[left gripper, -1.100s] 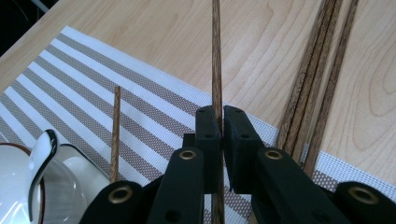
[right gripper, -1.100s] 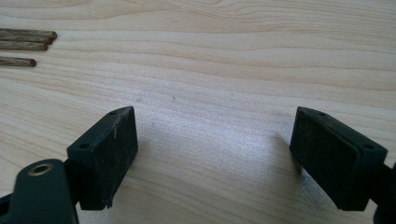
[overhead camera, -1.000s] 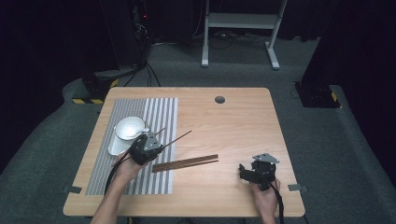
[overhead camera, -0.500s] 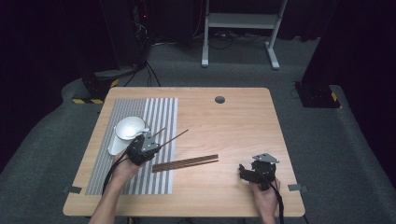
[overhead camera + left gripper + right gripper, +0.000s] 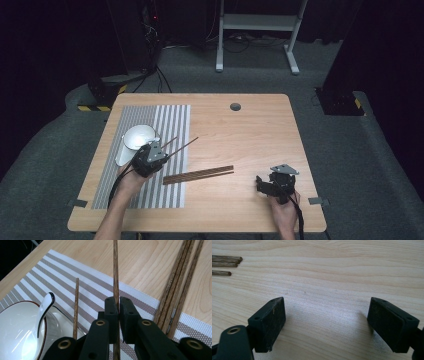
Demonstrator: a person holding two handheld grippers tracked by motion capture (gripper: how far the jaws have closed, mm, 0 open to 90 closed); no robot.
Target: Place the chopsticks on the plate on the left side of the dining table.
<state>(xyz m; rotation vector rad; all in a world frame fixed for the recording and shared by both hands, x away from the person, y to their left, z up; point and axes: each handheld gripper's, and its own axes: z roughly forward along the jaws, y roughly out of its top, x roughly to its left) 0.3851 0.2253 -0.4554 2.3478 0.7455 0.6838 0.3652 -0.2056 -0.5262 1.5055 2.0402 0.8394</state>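
My left gripper (image 5: 159, 153) (image 5: 118, 301) hovers over the striped placemat (image 5: 172, 117) (image 5: 82, 287), shut on a dark wooden chopstick (image 5: 186, 144) (image 5: 115, 270) that points away to the upper right. A second chopstick (image 5: 169, 142) (image 5: 76, 307) lies alongside it, next to a white bowl (image 5: 139, 136) (image 5: 17, 330) holding a white spoon (image 5: 45, 308). More chopsticks (image 5: 198, 175) (image 5: 175, 287) lie bundled across the mat's right edge. My right gripper (image 5: 264, 184) (image 5: 327, 322) rests low over bare wood at the front right, open, with nothing between its pads.
The bowl sits on a white dish (image 5: 122, 156) (image 5: 61, 325) at the mat's left. Chopstick ends (image 5: 227, 261) show at the far left of the right gripper view. A round cable hole (image 5: 235, 106) marks the table's far side.
My left gripper and its chopstick have shifted slightly left, toward the bowl. The right gripper has stayed put.
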